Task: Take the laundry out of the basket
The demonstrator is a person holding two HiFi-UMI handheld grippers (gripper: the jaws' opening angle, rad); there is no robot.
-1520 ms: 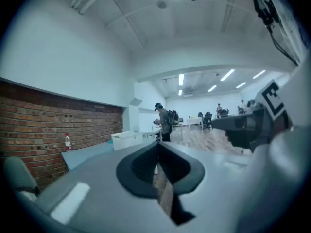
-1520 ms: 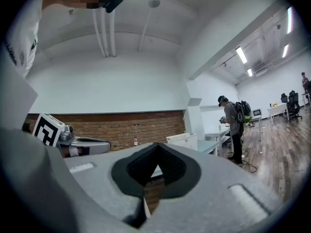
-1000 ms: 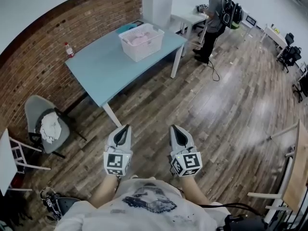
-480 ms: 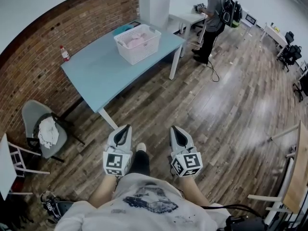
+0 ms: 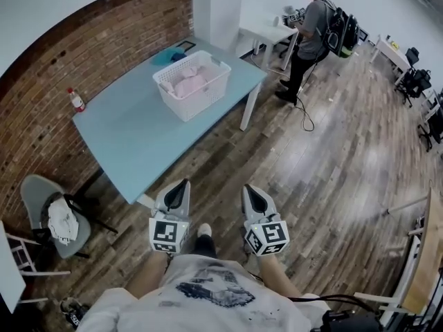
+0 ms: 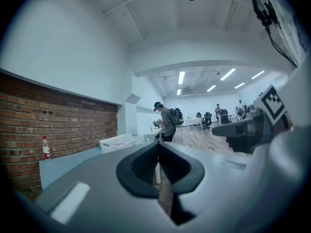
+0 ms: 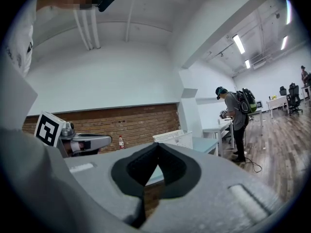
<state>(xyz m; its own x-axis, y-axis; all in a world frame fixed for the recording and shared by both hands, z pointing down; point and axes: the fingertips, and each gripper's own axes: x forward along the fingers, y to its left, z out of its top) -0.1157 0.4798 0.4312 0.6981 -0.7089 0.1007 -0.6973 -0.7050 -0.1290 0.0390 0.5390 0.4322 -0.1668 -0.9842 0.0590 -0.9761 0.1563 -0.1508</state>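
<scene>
A white laundry basket [image 5: 192, 83] with pale pink laundry [image 5: 187, 81] inside stands on the light blue table [image 5: 131, 140] ahead of me. It also shows small and far off as the basket [image 6: 116, 141] in the left gripper view and the basket [image 7: 174, 139] in the right gripper view. My left gripper [image 5: 181, 185] and right gripper [image 5: 249, 189] are held side by side near my body, well short of the table. Both are shut with nothing between the jaws.
A red-capped bottle [image 5: 75, 100] stands at the table's left edge by the brick wall. A teal item [image 5: 168, 56] lies behind the basket. A grey chair with a white cloth [image 5: 57, 218] is at the left. A person with a backpack [image 5: 315, 30] stands at a white desk beyond the table.
I have walked closer to the table: the table and basket have slid down and left in the head view. Both grippers keep their place in front of me, still shut.
</scene>
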